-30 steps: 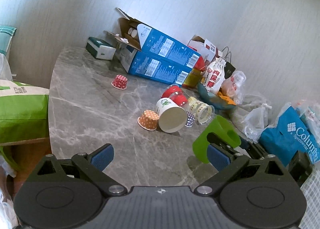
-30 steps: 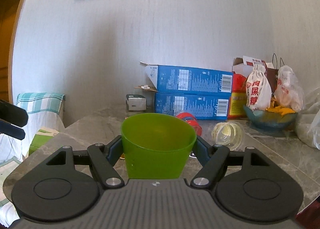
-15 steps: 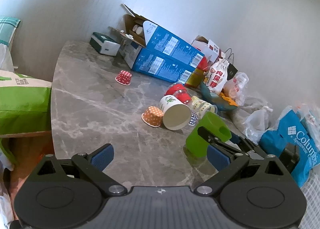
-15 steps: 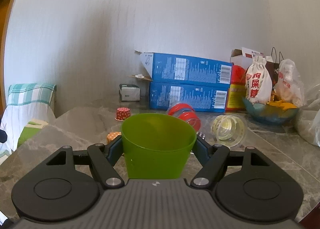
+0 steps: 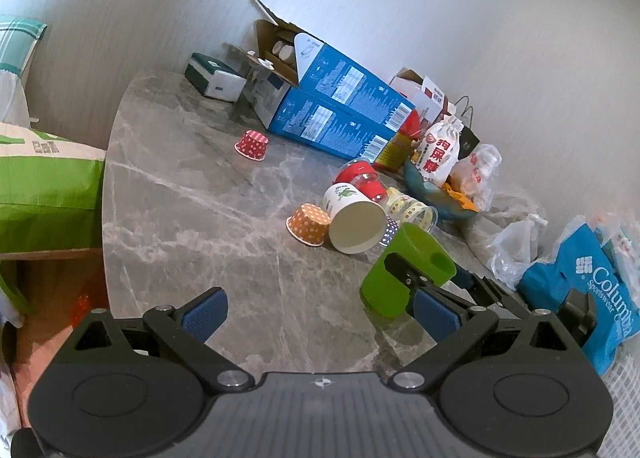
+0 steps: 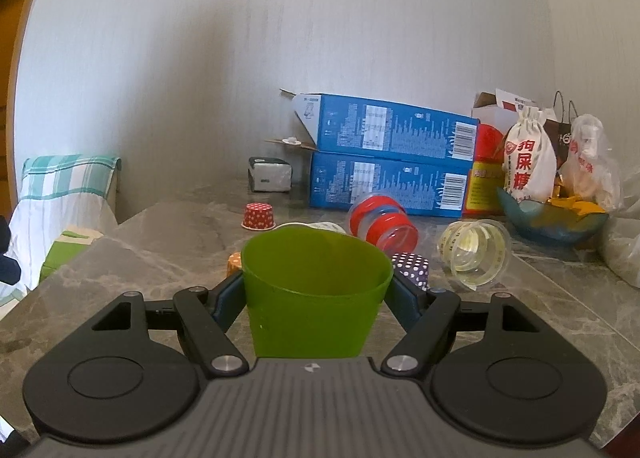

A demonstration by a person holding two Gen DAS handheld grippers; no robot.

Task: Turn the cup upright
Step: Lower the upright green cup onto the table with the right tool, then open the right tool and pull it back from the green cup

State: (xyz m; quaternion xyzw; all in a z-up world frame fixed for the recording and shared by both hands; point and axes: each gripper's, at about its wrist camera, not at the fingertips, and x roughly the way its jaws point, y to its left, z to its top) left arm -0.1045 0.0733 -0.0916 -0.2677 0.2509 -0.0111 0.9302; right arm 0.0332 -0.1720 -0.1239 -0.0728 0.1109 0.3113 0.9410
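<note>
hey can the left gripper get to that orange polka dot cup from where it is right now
Probably yes. The left gripper is open and holds nothing, and bare marble table lies between it and the orange polka dot cup. The white paper cup touches its right side, crowding that finger.

The green cup's base is hidden behind the right gripper.

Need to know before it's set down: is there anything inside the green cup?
Nothing shows inside the green cup: the right gripper holds it mouth-up, and the visible upper inner wall is bare. Its near wall hides the bottom, so that part cannot be checked.
</note>
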